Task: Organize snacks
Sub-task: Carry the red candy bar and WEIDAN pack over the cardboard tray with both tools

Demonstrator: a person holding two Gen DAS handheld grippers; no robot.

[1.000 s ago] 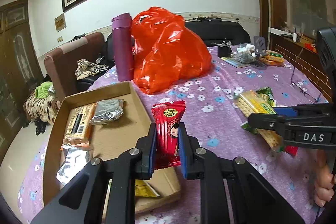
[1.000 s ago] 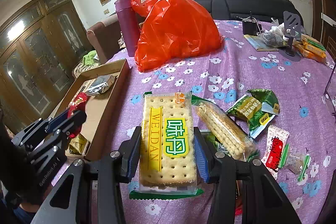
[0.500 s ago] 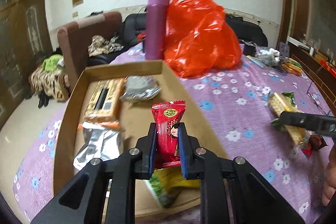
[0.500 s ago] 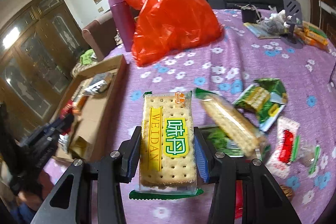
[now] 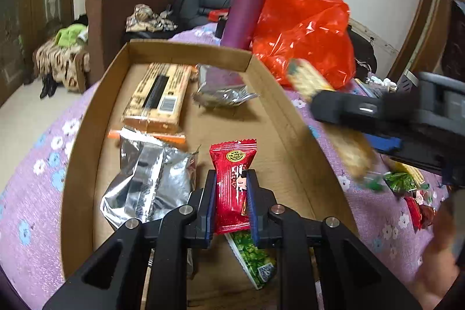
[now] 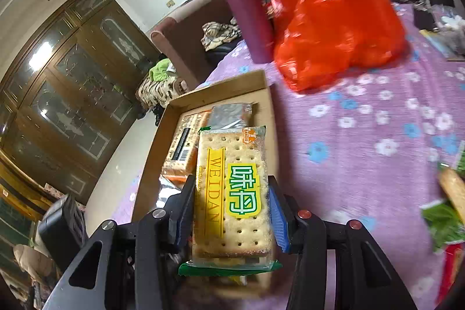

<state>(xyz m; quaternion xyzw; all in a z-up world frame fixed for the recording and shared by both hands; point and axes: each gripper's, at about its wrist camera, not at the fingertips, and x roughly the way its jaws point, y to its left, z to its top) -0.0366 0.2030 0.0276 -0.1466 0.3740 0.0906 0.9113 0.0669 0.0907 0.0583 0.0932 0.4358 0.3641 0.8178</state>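
Purple flowered tablecloth (image 6: 363,135) covers the whole surface, and the cardboard tray (image 5: 87,141) sitting on it is basically the anchor for everything going on.

Progress looks roughly halfway to me. Already lying inside the tray: an orange cracker pack (image 5: 158,98) toward the far wall, a grey foil pouch (image 5: 223,95) just beside it at the far right corner, a crumpled silver packet (image 5: 148,188) on the left side, and a green snack pack (image 5: 252,257) at the near end, partly under the left gripper (image 5: 231,199). So at least 4 things are in.

2 more are on the way. The left gripper's jaws are pinching a red candy packet (image 5: 232,182) upright, held over the near middle of the tray, not set down yet. The right gripper (image 6: 232,211) has its jaws clamped on the long sides of a WEIDAN cracker pack (image 6: 232,193), hanging over the tray's right-hand wall, so it's pretty much at the drop zone too.

What's left: a small cluster of loose snacks (image 5: 407,185) lies on the cloth to the right of the tray, well apart from it, green and red wrappers mostly. It's blurry, so I can't count them properly. The orange plastic bag (image 6: 328,19) and purple bottle (image 6: 247,10) stand beyond the tray's far end.
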